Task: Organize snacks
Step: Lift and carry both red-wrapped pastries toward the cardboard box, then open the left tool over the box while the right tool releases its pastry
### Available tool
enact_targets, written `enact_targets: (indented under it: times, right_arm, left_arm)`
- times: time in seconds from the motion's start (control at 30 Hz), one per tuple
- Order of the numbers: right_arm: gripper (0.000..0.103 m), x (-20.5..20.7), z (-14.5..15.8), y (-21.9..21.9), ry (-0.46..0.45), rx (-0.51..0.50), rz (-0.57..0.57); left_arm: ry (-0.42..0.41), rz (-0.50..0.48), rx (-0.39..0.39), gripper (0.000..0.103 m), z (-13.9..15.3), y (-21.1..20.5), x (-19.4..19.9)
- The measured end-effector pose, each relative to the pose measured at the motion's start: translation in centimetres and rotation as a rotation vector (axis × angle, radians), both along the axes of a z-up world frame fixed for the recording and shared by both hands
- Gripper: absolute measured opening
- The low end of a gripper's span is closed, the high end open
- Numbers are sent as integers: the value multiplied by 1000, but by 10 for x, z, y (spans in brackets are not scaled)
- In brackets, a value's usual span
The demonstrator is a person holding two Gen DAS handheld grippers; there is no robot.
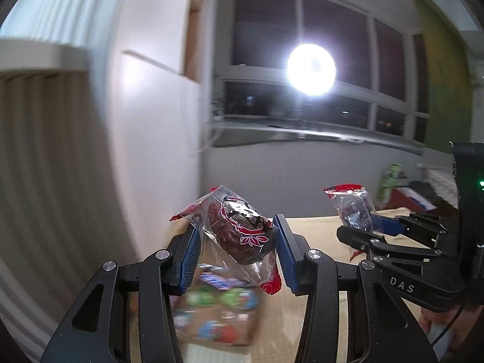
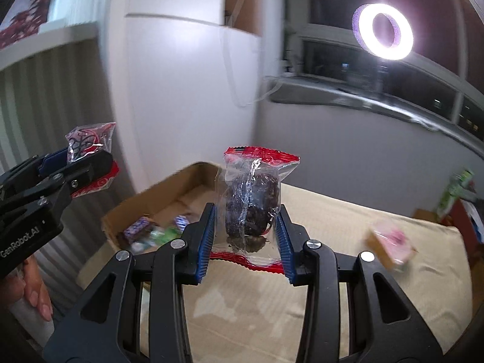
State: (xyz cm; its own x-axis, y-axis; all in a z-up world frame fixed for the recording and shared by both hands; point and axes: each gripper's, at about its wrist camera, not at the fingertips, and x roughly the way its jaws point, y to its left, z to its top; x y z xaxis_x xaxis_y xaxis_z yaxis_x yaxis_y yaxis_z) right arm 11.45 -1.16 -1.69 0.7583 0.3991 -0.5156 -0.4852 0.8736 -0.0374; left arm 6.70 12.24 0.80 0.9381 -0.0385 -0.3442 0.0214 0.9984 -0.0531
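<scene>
Left gripper (image 1: 236,242): black frame with blue ribbed pads, jaws partly closed and pressing on a clear plastic snack packet with red crimped ends and a dark lump inside (image 1: 239,230); the packet sits tilted between the pads, held in the air.
Right gripper (image 2: 246,236): same build, jaws partly closed on a second clear red-ended packet of dark snack (image 2: 251,202); this packet stands nearly upright, its lower red seam hanging below the pads.
Seen from each other: in the left wrist view the right gripper enters from the right edge with its packet sticking up from the tips; in the right wrist view the left gripper enters from the left edge, packet likewise in its grip.
Open brown cardboard box (image 2: 169,193): on the surface, below the left gripper; colourful wrapped snacks (image 2: 151,231) lie inside, blurred.
Beige cloth-covered surface (image 2: 332,272): beneath both grippers.
Small pink and tan pack (image 2: 390,245): lies on the surface to the right, blurred, well apart from the box.
Green and red items (image 2: 456,193): at the far right edge, too blurred to tell.
Bright ring light (image 2: 382,31): in front of a dark window.
Fingers (image 2: 36,296): of a person's hand, at the lower left edge.
</scene>
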Motion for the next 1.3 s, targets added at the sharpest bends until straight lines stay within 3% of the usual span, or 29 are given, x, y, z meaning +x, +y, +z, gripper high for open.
enact_targets:
  times: [0.23,0.53,1.0,1.1,1.13,1.23,1.3]
  right_arm:
    - [40,7,-4,41,3,-5,86]
    - [40,26,-19,58,37,-23,118]
    - [43,90,-92,87,175,-63,164]
    - [56,102,-106,86,186,-96,129]
    - [59,105,-107,83,190,-77,122]
    - [62,108,-107,79,186,-61,116]
    - [62,107,-105,78,180,-60,115]
  left_arm:
    - [16,94,-10,45,-3,37,-2]
    - [52,112,-29,45,-14,47,6]
    - [209,103,-71,45,-67,53,55]
    - [258,106,-81,49,-81,53,62]
    - [275,119,-76,56,-85,53,65]
    - [278,144,-81,74,-89,58,67]
    - [277,148,-85,75,-88,59,68]
